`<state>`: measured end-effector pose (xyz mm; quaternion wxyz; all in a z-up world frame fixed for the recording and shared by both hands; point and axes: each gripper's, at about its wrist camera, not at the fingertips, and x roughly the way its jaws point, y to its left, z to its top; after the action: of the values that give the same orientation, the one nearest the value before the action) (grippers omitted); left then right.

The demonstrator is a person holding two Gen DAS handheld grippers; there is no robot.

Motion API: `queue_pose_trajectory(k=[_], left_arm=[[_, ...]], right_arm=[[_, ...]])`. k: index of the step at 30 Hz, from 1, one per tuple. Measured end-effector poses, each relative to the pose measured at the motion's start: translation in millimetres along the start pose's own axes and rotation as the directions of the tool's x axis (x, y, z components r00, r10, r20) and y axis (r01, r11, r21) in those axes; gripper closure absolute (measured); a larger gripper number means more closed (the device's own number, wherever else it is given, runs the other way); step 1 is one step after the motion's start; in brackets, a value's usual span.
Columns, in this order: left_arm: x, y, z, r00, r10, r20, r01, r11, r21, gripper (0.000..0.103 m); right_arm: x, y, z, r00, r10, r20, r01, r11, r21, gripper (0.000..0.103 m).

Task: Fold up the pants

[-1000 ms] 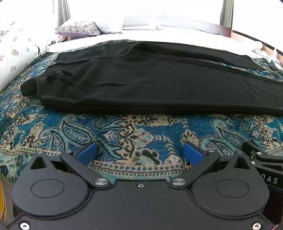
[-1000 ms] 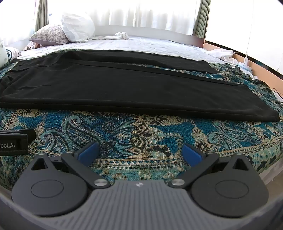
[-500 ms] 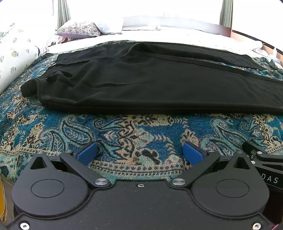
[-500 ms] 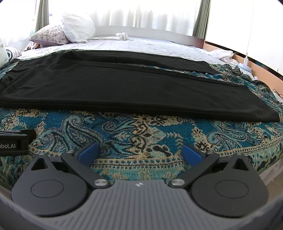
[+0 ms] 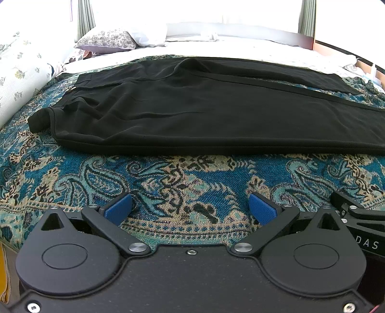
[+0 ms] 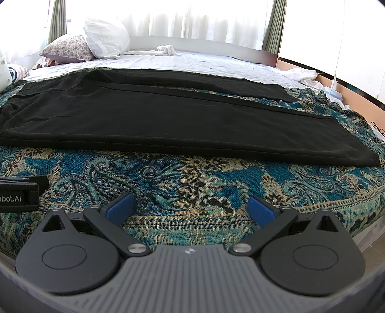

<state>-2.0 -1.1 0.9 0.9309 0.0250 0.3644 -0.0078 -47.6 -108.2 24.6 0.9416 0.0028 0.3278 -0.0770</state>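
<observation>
Bright daylight floods through the curtains (image 6: 192,21) at the bed's far edge, blown out to white; the pants (image 5: 204,108) lose detail; fisheye bends the edges; focus sharp.

I have eased the left gripper (image 5: 190,208) slightly toward the pants (image 5: 204,108), which sit a touch lower in its view.

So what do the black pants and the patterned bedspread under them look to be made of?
Pants: thin matte black woven fabric, perhaps a synthetic blend; it drapes in soft ripples without sheen. Bedspread: coarse woven jacquard-like cloth, matte; individual threads show in its teal and tan paisley.
</observation>
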Motion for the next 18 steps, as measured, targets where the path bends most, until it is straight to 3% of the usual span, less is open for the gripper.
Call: queue_pose_trajectory(k=[18], left_arm=[[-0.2, -0.7, -0.4, 1.0, 0.001, 0.001, -0.001, 1.0, 0.002, 0.0]], right_arm=[[-1.5, -0.5, 0.1, 1.0, -0.001, 0.003, 0.001, 1.0, -0.002, 0.0]])
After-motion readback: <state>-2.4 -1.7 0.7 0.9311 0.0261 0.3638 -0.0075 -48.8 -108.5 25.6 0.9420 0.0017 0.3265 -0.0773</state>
